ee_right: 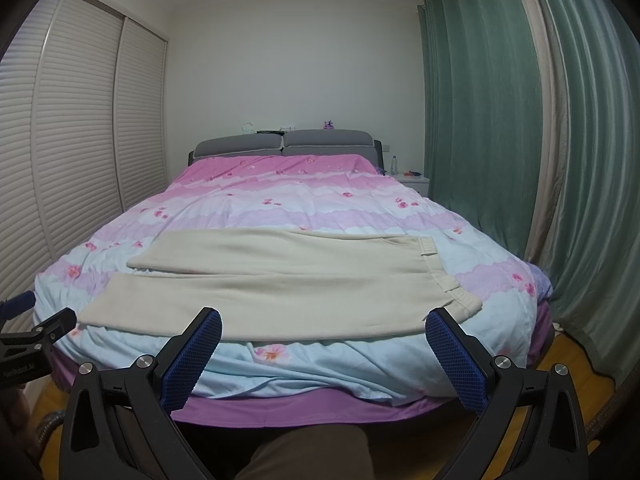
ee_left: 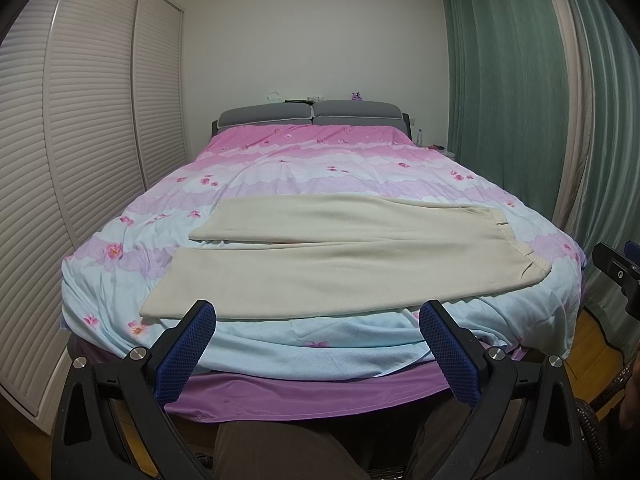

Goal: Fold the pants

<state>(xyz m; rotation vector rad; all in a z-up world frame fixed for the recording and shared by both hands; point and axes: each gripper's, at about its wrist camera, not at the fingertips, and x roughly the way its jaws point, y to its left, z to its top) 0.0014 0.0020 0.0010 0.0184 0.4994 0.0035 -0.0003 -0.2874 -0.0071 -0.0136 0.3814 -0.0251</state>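
Note:
Cream pants (ee_left: pixel 340 256) (ee_right: pixel 280 284) lie flat across the foot of the bed, waistband to the right, both legs stretched left and slightly apart. My left gripper (ee_left: pixel 316 312) hovers open just short of the near leg's front edge, nothing between its blue pads. My right gripper (ee_right: pixel 324 318) is also open and empty, held off the bed's foot in front of the near leg, its right finger (ee_right: pixel 452 344) below the waistband (ee_right: pixel 460 300). Each gripper shows at the edge of the other's view: the right gripper (ee_left: pixel 618 276) and the left gripper (ee_right: pixel 36 332).
The bed (ee_left: pixel 320 160) carries a pink and light blue floral cover, a purple sheet (ee_left: pixel 320 396) hanging at its foot. Louvred wardrobe doors (ee_left: pixel 80 160) stand left, green curtains (ee_left: pixel 520 80) right, a nightstand (ee_right: pixel 414 180) with a bottle at the back right. A person's brown-clad legs (ee_left: pixel 280 452) are below.

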